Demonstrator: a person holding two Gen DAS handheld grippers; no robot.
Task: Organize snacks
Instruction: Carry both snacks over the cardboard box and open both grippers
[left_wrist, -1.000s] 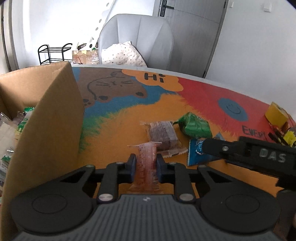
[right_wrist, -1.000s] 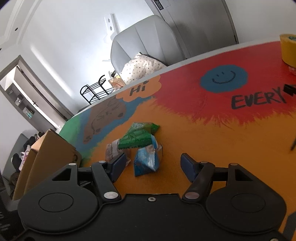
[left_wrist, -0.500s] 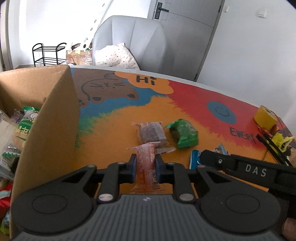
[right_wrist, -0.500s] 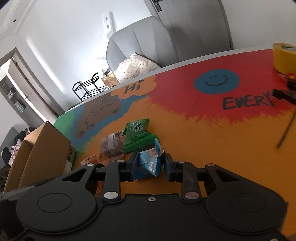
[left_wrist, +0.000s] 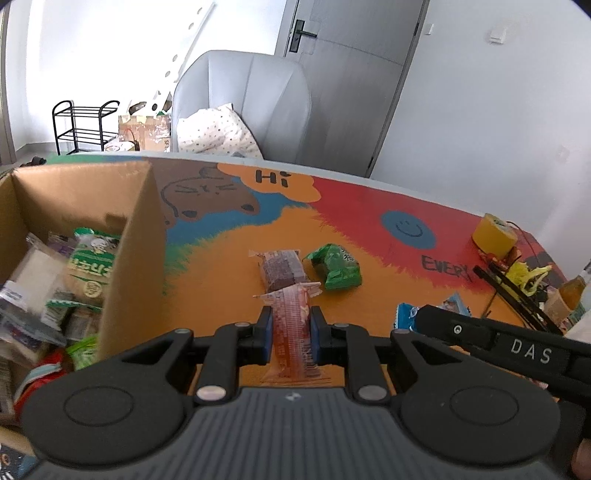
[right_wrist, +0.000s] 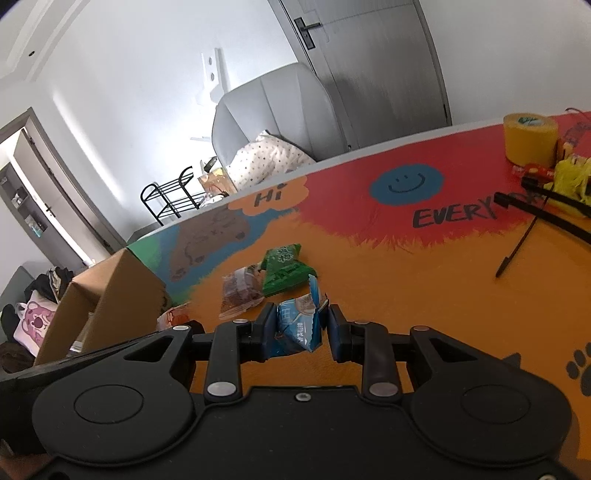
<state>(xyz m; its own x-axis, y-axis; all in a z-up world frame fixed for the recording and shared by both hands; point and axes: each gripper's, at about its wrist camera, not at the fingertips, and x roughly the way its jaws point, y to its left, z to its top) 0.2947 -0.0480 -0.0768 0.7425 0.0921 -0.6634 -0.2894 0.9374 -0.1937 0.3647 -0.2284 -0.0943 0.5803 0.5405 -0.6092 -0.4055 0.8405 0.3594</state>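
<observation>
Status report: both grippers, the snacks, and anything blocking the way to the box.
Left gripper shut on red snack packet. Right gripper shut on blue snack packet. Cardboard box left, open; nothing blocking.

Cardboard box (left_wrist: 140, 258) cut off at left edge, lower packets inside blurred; blue packet (left_wrist: 406, 315) half hidden behind right gripper (left_wrist: 480, 338); orange wrapper (right_wrist: 173, 316) mostly hidden in right view; packet lettering too small to read.

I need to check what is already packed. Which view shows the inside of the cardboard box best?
The left wrist view: it looks over the wall of the cardboard box onto the snack packets piled inside. The right wrist view shows only the box's outer walls and top edge, and almost nothing of its contents.
</observation>
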